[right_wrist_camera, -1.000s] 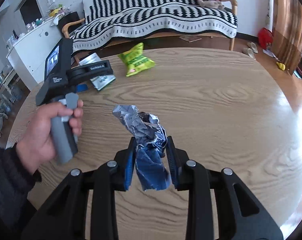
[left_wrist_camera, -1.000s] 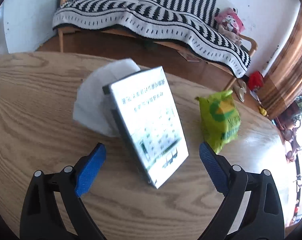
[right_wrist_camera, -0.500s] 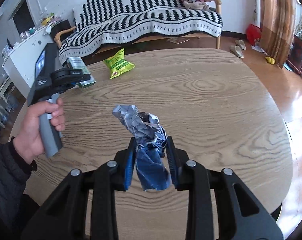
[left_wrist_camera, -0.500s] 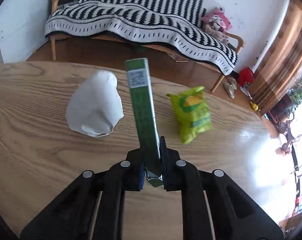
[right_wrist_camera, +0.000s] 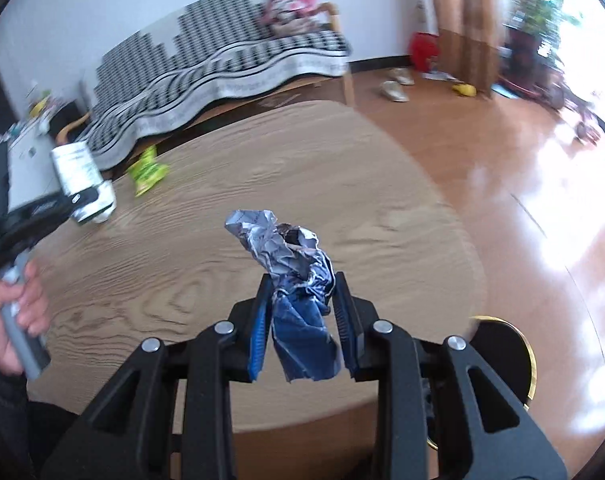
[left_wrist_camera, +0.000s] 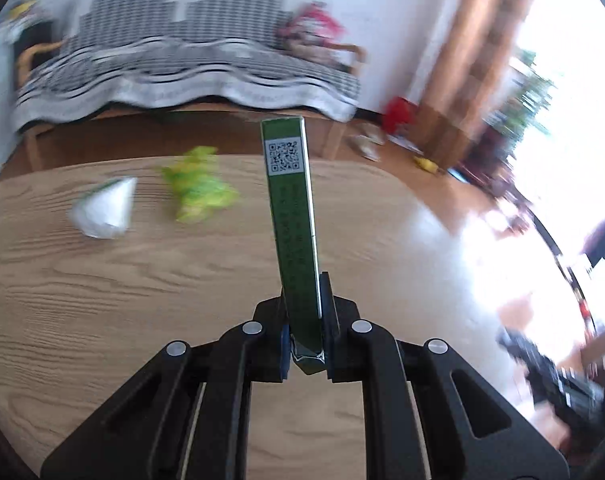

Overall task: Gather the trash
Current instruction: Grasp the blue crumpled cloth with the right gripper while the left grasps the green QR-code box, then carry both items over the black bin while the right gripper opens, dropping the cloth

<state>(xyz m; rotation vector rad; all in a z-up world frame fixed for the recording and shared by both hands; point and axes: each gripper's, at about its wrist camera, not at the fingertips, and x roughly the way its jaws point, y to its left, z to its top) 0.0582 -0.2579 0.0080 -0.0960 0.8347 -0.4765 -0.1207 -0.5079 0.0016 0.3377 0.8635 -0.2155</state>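
Trash fills both of your claws above the oval wooden counter [left_wrist_camera: 102,300]: your left claw [left_wrist_camera: 305,344] pinches a flat green carton [left_wrist_camera: 292,216] bearing a QR label, your right claw [right_wrist_camera: 302,320] clamps a crumpled blue-and-silver foil wrapper [right_wrist_camera: 298,280]. One yellow-green snack bag [left_wrist_camera: 198,192] and one white crumpled paper [left_wrist_camera: 106,212] lie on the counter beyond.
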